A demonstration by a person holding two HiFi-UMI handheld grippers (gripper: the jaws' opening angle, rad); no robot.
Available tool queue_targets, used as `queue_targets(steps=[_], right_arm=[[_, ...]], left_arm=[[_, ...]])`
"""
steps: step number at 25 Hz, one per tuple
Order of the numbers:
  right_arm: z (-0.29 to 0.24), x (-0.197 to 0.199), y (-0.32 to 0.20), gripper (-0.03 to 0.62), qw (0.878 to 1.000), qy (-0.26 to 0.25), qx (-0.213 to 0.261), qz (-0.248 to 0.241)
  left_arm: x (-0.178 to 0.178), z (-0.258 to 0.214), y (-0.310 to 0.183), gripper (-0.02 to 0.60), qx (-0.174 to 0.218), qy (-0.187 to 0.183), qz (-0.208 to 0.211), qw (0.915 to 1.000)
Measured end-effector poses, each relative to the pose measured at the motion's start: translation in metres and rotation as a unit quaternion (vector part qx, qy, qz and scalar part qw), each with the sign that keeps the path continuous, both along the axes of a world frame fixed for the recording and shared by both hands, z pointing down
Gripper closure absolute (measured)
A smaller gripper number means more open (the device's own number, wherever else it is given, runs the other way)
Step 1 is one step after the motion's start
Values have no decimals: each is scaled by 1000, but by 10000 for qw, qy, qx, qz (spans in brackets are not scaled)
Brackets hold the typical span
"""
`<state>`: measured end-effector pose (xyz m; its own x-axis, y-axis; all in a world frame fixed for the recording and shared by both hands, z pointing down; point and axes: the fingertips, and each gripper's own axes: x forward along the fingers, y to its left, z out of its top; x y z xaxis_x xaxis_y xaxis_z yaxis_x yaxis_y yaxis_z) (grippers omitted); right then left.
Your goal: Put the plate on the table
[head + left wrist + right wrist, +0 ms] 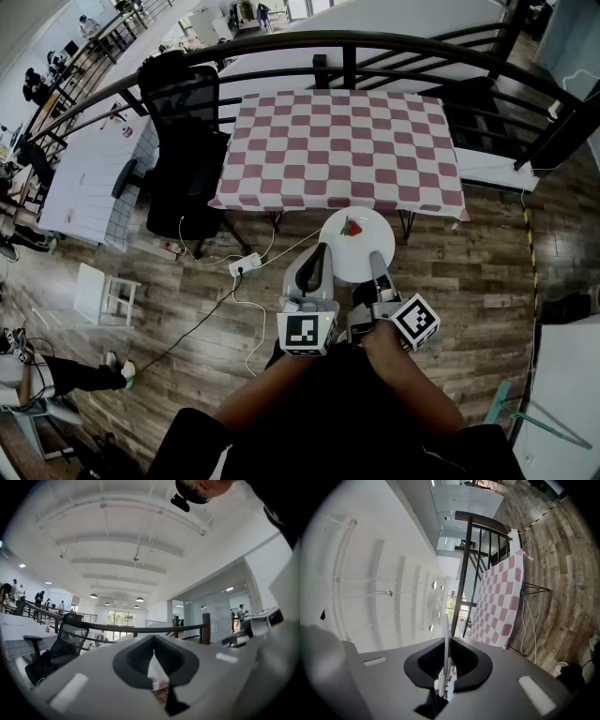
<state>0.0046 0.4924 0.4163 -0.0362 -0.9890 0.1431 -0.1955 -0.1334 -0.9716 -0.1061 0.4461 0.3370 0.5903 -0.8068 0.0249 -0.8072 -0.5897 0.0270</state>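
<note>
1. Head view: you hold the round white plate [361, 253], a red morsel [352, 228] on it, above the wooden floor [469, 272], just short of the red-and-white checked counter [342, 145].
2. Left gripper view: your left tool [322, 253] is clenched on the plate's rim.
3. Right gripper view: your right tool [379, 262] clamps the plate, seen edge-on.
</note>
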Motion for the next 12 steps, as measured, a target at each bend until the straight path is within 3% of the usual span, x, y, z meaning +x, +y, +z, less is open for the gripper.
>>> queue_targets(steps=[5, 12], right_arm=[[3, 7, -7, 576, 9997, -150, 199, 5], [17, 27, -32, 574, 9999, -107, 73, 98]], left_arm=[[-1, 17, -7, 572, -118, -57, -24, 9999], [-1, 34, -42, 572, -241, -143, -75, 9996]])
